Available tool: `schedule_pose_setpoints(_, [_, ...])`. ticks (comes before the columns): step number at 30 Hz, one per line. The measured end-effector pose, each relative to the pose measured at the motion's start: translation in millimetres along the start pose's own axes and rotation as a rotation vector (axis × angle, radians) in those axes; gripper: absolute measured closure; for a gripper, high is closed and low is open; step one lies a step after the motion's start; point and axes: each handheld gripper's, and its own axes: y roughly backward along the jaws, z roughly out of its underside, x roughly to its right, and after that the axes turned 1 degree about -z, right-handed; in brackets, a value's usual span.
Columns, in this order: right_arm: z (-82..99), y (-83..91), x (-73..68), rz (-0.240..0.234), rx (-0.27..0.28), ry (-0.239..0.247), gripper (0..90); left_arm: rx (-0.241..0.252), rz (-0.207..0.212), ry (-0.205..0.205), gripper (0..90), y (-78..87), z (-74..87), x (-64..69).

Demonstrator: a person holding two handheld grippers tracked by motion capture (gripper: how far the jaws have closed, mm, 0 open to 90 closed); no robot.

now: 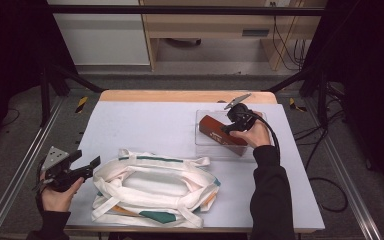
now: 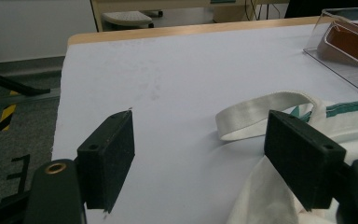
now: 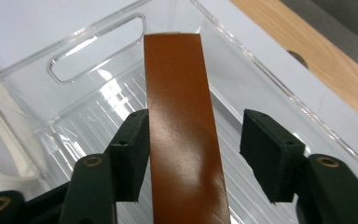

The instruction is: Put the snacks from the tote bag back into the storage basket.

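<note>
- Table (image 1: pixel 150 125): covered by a pale sheet, with a wooden edge showing at its far side.
- Wooden shelf unit (image 1: pixel 205 25): on the floor beyond the table.
- Cables (image 1: pixel 285 45): hanging beyond the table's far right corner.
- Yellow-and-black tape strip (image 1: pixel 81 104): on the floor off the table's far left corner.
- Metal rail (image 1: pixel 15 185): along the table's left side.

The left gripper (image 1: pixel 91 166) is held low at the left side, its jaws wide apart with nothing between them. The right gripper (image 1: pixel 228 126) is farther away, the right forearm stretched forward in a dark sleeve; its jaws are parted and do not clamp.
</note>
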Motion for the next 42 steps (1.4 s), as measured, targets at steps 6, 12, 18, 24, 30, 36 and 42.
schedule_pose_setpoints(6, [0.7,21.1,-8.9,0.032,0.044,-0.055,57.5,-0.003,0.001,-0.005,24.6,-0.3,0.3,1.0])
schedule_pose_setpoints(12, [10.2,35.1,-22.2,0.048,0.106,-0.108,77.7,-0.004,-0.001,-0.01,24.9,-0.8,0.4,2.2])
schedule_pose_setpoints(18, [22.3,35.7,-25.2,0.045,0.142,-0.153,88.0,0.0,0.001,-0.01,25.0,0.3,-0.3,2.4])
schedule_pose_setpoints(24, [36.8,24.4,-25.2,0.054,0.111,-0.18,90.0,-0.002,0.0,-0.012,25.0,0.1,-0.3,3.0])
schedule_pose_setpoints(30, [46.3,11.6,-25.9,0.049,0.066,-0.194,90.0,-0.004,-0.001,-0.013,25.0,-0.3,0.0,3.5])
schedule_pose_setpoints(36, [45.9,5.4,-27.6,0.044,0.035,-0.179,90.0,-0.004,0.0,-0.013,25.0,-0.2,0.0,3.5])
schedule_pose_setpoints(42, [48.1,4.2,-25.1,0.048,0.026,-0.189,90.0,-0.004,0.0,-0.016,25.0,-0.4,-0.1,3.9])
